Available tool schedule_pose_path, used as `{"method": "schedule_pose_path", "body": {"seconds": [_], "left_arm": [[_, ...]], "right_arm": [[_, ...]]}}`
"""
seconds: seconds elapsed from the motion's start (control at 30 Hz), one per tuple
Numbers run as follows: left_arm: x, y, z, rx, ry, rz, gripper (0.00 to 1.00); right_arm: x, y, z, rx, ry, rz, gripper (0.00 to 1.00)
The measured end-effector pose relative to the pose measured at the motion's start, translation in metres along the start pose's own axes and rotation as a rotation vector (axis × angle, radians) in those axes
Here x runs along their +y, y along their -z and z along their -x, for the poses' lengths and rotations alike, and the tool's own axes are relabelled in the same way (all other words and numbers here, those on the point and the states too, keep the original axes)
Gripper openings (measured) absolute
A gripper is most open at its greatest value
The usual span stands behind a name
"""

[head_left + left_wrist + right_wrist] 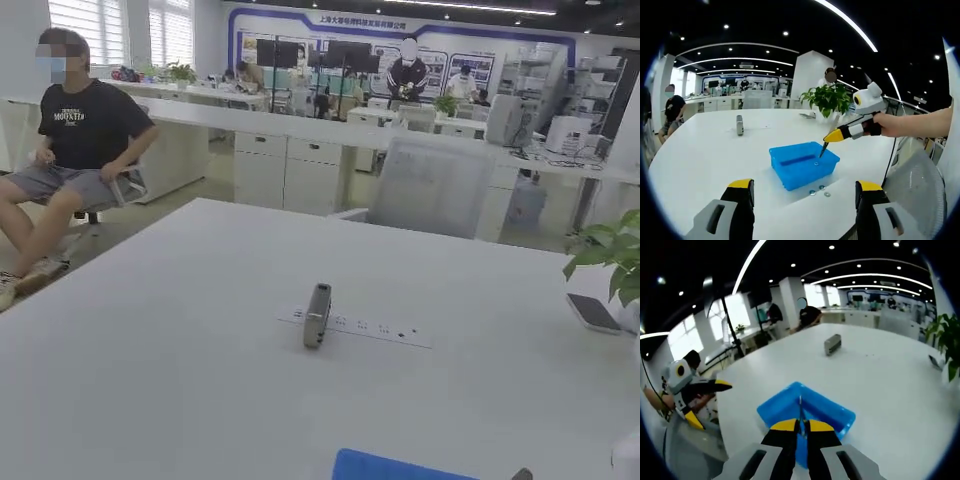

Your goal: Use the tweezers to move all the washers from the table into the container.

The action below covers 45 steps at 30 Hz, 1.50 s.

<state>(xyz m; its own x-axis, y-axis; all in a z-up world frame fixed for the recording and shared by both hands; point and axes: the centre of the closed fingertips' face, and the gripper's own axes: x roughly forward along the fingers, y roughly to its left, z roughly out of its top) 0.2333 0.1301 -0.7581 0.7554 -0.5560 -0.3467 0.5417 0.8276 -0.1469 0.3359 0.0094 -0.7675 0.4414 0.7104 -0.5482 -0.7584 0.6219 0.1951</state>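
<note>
Tweezers: thin metal tweezers (800, 409) clamped between the closed jaws of the right gripper (799, 426). Tips point down into the container; can't tell if they hold anything.
Container: blue rectangular plastic container (799, 178) on the white table (710, 150).
Washers: three small metal washers (820, 191) on the table, just beside the container's near wall.
Left gripper (805, 186): jaws wide apart, empty, back from the container.
</note>
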Motion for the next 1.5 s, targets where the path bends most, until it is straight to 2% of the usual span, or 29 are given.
{"method": "schedule_pose_path", "body": {"seconds": [0.43, 0.87, 1.5], "left_arm": [[-0.001, 0.002, 0.0, 0.012, 0.001, -0.006, 0.84], [0.001, 0.003, 0.0, 0.017, -0.004, -0.006, 0.84], [0.001, 0.007, -0.001, 0.039, -0.004, -0.017, 0.84]], "right_arm": [[-0.012, 0.011, -0.025, 0.079, -0.009, 0.031, 0.03], [-0.014, 0.024, -0.04, 0.136, -0.017, 0.061, 0.03], [-0.012, 0.019, -0.039, 0.127, -0.01, 0.084, 0.04]]}}
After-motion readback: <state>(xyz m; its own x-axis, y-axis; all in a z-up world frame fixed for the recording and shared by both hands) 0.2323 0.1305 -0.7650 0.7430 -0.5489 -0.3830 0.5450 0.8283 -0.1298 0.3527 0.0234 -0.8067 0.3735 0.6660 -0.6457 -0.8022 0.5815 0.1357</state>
